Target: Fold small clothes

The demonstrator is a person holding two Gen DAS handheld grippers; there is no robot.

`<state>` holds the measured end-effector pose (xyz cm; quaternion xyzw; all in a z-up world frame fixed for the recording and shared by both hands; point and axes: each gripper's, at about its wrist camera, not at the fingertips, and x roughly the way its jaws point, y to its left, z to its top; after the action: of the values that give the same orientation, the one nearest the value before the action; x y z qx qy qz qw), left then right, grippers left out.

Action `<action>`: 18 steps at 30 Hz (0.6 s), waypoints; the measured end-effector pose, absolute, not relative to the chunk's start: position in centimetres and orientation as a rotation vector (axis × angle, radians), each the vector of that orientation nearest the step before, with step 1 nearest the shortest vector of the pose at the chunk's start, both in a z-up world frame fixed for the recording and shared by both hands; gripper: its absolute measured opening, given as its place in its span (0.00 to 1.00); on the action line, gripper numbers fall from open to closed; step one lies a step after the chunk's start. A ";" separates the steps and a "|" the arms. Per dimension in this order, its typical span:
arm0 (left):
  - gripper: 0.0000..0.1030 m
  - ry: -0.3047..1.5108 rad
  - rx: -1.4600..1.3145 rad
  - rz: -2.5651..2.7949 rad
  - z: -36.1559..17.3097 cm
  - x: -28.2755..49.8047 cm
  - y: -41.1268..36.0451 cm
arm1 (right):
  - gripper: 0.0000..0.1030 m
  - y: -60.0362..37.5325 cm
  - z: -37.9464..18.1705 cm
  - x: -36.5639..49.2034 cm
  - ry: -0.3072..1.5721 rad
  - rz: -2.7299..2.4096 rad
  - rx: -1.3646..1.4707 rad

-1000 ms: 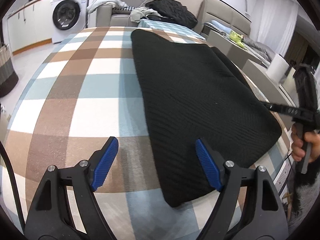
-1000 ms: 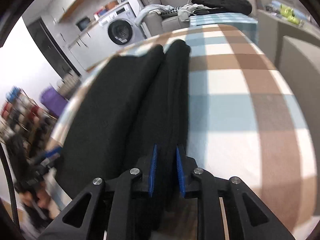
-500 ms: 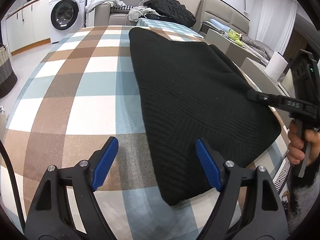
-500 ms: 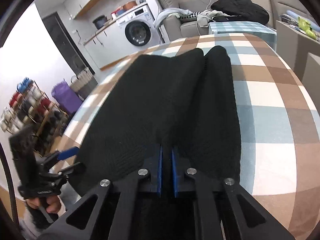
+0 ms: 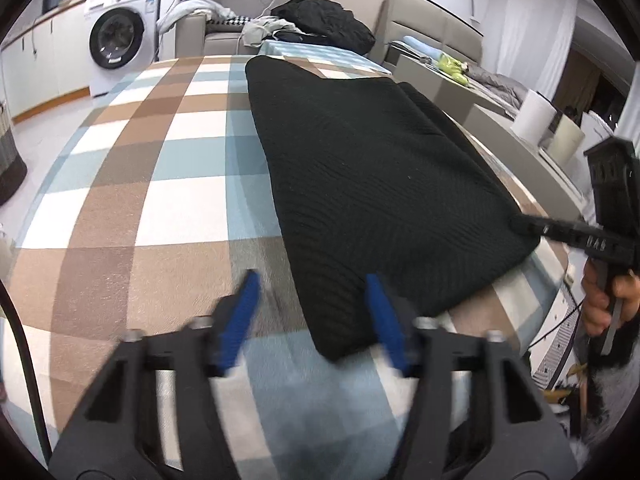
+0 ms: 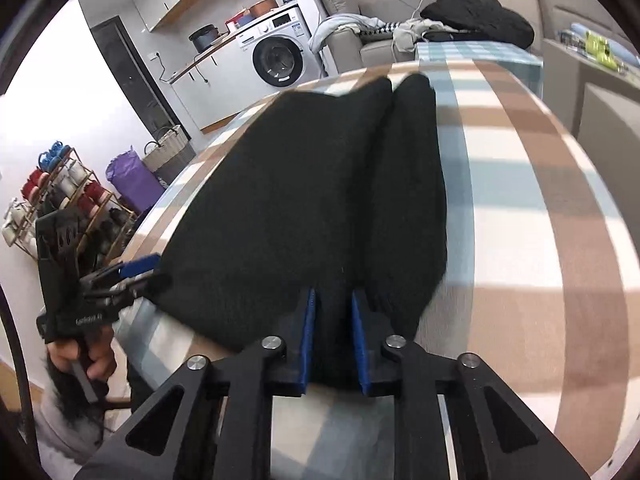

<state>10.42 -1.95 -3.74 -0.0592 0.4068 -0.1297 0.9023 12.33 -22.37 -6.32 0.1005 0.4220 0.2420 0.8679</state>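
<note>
The black knit garment [image 5: 376,184] lies folded on the checked worktop [image 5: 160,184]. The right gripper [image 6: 331,336], pinched tight half a second ago, is now opened a little, cloth loose between its jaws. The left gripper [image 5: 314,320] is held wide open around the near corner, gripping nothing. The fold looks let go.

A: Left gripper [image 5: 314,320]: black angular frame with triangular cut-outs, round silver screws at the joints, blue ribbed pads [image 5: 243,322] on the inner faces of the fingers. Thin black cable [image 5: 22,352] along the left edge.

B: Right gripper [image 6: 331,338]: same black frame, four silver screws across the top, blue pads [image 6: 307,338] with fine ridges. Black cable [image 6: 11,356] at the left edge too.

A: From the side: blocky black housing above a slim black bar, pale lettering along it, grey trigger below.

B: Hand [image 5: 608,298] on the grip: bare skin, fingers curled. Other hand [image 6: 82,356]: bare likewise.
</note>
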 end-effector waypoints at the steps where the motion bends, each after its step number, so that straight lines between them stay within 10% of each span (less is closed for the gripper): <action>1: 0.42 0.841 -0.122 -0.271 -3.7 10.3 -1.9 | 0.16 -22.6 -5.9 12.0 0.862 0.509 0.214; 3: 0.43 0.845 -0.131 -0.278 -3.4 10.0 -2.0 | 0.28 -23.1 -4.8 11.4 0.817 0.497 0.217; 5: 0.46 0.867 -0.151 -0.283 -3.6 10.2 -2.1 | 0.77 -23.7 -4.0 10.9 0.769 0.469 0.217; 6: 0.47 0.872 -0.163 -0.287 -3.7 10.2 -2.2 | 0.82 -23.7 -3.8 10.7 0.753 0.449 0.203; 14: 0.42 0.870 -0.177 -0.286 -4.1 10.9 -2.9 | 0.79 -22.2 -6.6 12.6 0.850 0.450 0.193; 18: 0.29 0.860 -0.135 -0.279 -4.0 11.2 -3.5 | 0.46 -21.3 -7.4 13.3 0.868 0.446 0.177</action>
<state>11.24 -3.50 -3.97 -0.0651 0.4152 -0.1349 0.8973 13.31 -21.29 -7.44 0.0847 0.4164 0.2141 0.8796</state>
